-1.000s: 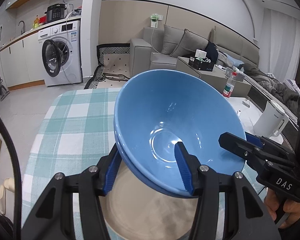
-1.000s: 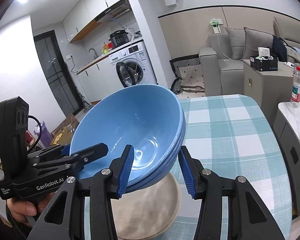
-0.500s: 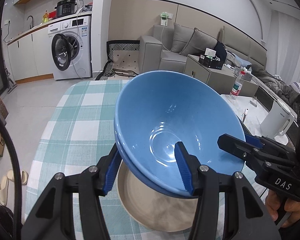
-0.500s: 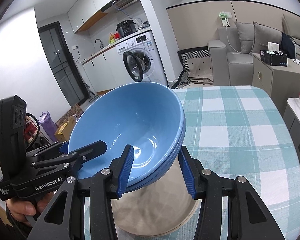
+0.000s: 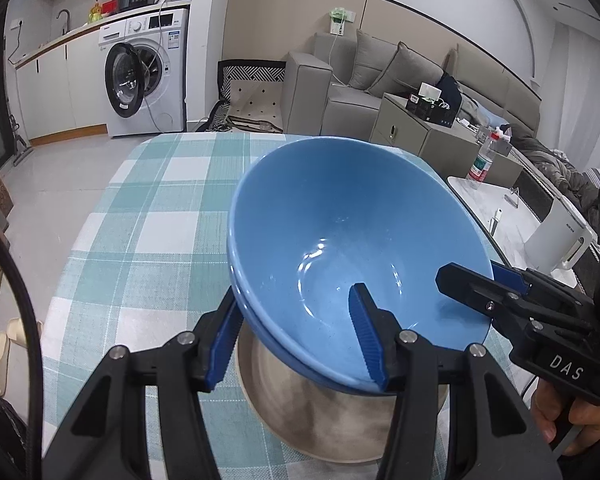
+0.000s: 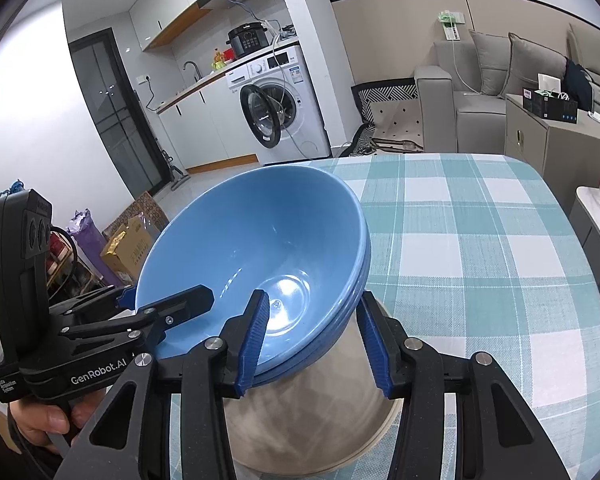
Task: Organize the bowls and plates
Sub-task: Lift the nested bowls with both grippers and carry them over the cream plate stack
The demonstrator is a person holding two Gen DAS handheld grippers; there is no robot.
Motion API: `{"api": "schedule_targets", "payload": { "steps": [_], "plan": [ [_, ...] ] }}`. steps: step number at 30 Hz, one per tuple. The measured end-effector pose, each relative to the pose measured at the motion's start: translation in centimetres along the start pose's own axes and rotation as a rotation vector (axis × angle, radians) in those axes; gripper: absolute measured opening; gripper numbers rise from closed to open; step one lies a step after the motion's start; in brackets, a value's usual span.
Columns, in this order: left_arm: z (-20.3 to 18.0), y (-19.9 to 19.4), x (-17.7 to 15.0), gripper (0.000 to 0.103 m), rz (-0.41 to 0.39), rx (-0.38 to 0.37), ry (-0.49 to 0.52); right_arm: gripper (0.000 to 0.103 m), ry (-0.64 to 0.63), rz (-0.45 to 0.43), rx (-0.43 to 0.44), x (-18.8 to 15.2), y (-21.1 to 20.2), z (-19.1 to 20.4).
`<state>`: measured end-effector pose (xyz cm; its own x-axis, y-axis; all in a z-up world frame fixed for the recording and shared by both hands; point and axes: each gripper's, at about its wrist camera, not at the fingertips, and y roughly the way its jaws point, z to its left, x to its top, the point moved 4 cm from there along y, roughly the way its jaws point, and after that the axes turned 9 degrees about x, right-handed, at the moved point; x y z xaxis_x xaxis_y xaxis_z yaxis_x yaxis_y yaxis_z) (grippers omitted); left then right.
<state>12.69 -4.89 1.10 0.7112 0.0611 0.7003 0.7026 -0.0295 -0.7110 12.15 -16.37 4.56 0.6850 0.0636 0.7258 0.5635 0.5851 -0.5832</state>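
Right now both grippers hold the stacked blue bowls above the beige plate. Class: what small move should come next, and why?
Probably lower the blue bowls straight down. The left gripper and right gripper each clamp the rim, and the beige plate lies directly below on the checked tablecloth.

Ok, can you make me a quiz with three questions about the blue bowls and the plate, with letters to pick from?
1. Where is the beige plate?
A. under the blue bowls
B. on the sofa
C. inside the washing machine

2. What colour is the tablecloth?
A. red and yellow stripes
B. green and white checks
C. plain black

3. How are the blue bowls held?
A. lying upside down, untouched
B. by one gripper only
C. by both grippers, one on each side of the rim

Answers: 1 A, the plate shows below the bowls. 2 B, checks cover the table. 3 C, left gripper and right gripper each clamp the rim.
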Motion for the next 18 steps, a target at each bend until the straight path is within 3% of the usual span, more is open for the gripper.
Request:
{"api": "schedule_targets", "payload": {
  "steps": [18],
  "plan": [
    [-0.6,1.4,-0.8,0.054,0.043,-0.028,0.024,0.051,0.020,0.030,-0.029,-0.6,0.5,-0.8]
  ]
}}
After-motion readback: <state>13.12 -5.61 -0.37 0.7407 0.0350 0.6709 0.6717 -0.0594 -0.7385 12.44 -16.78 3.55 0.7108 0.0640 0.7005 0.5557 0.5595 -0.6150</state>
